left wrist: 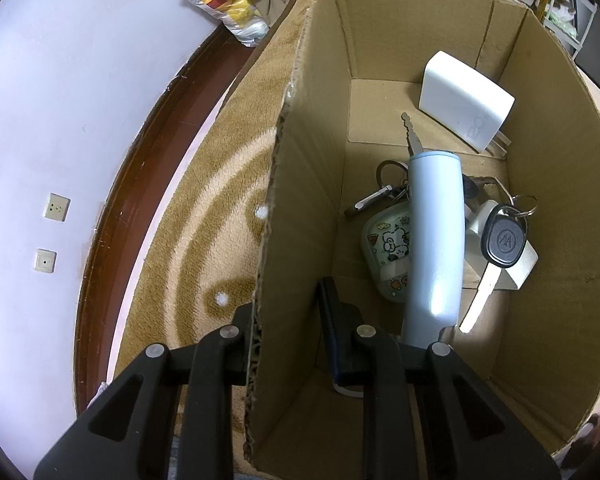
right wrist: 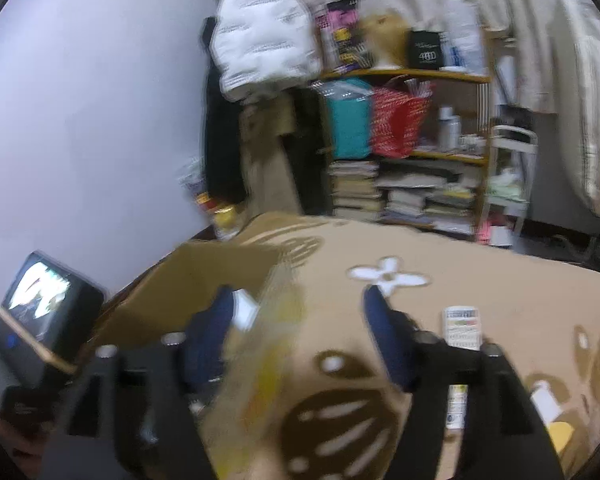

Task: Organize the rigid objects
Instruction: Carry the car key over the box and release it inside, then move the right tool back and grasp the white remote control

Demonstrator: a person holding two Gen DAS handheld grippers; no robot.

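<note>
Cardboard box [left wrist: 440, 60] fills most of the left wrist view, standing open-topped on a tan carpet [left wrist: 204, 200] with paler curved bands. Inside it a pale blue tube [left wrist: 434, 240] lies lengthwise along the floor of the box, its near end running down beside the left claw [left wrist: 290, 320]. Under and around the tube sit a small green case [left wrist: 384, 248] printed with cartoon animals, a ring with a clip and a plain metal key [left wrist: 410, 132], and a black-headed car key [left wrist: 502, 240] resting on a white block. A white charger-like block [left wrist: 464, 100] leans in the far right corner of the box.

The left claw straddles the box's near left wall: one finger is outside the cardboard, the dark-padded one inside, with the wall's edge between them. Whether the fingers actually press the wall cannot be told, since the outer finger's tip is hidden behind the cardboard.

The right wrist view is blurred. The right claw [right wrist: 300, 336] stands spread wide over the carpet, nothing held between its blue-padded fingers [right wrist: 380, 332]. A corner of the box shows at its left finger. A small printed packet [right wrist: 462, 328] lies on the carpet just right of the claw. A bookshelf [right wrist: 412, 152] stacked with books and bags stands beyond.
</note>
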